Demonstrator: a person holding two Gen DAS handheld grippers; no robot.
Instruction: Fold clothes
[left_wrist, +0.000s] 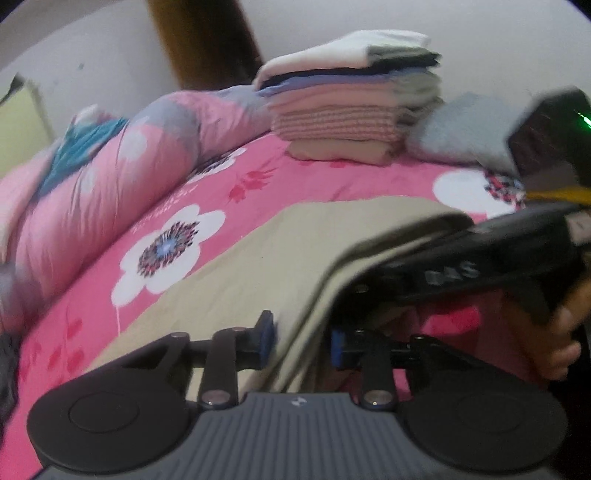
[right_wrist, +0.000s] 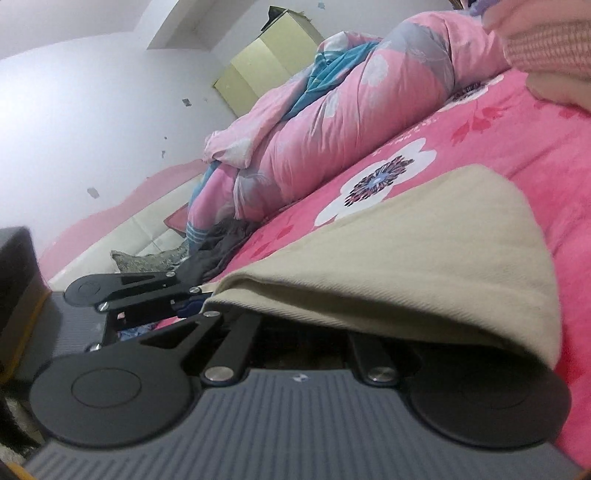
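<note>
Two grippers meet at one beige garment (left_wrist: 236, 273) on the pink floral bed (left_wrist: 332, 177). Left gripper (left_wrist: 303, 341) has its jaws parted, the garment's edge running between them. Right gripper (left_wrist: 436, 273) hides its jaws under the lifted fold; they are closed. Behind, a stack of folded clothes (left_wrist: 351, 96) sits beside a rolled quilt (left_wrist: 122, 177).

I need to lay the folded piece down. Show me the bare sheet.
Free: pink sheet between beige garment, rolled quilt and folded stack. Crowded: the far edge, with stack and grey cloth, and the quilt side.
</note>
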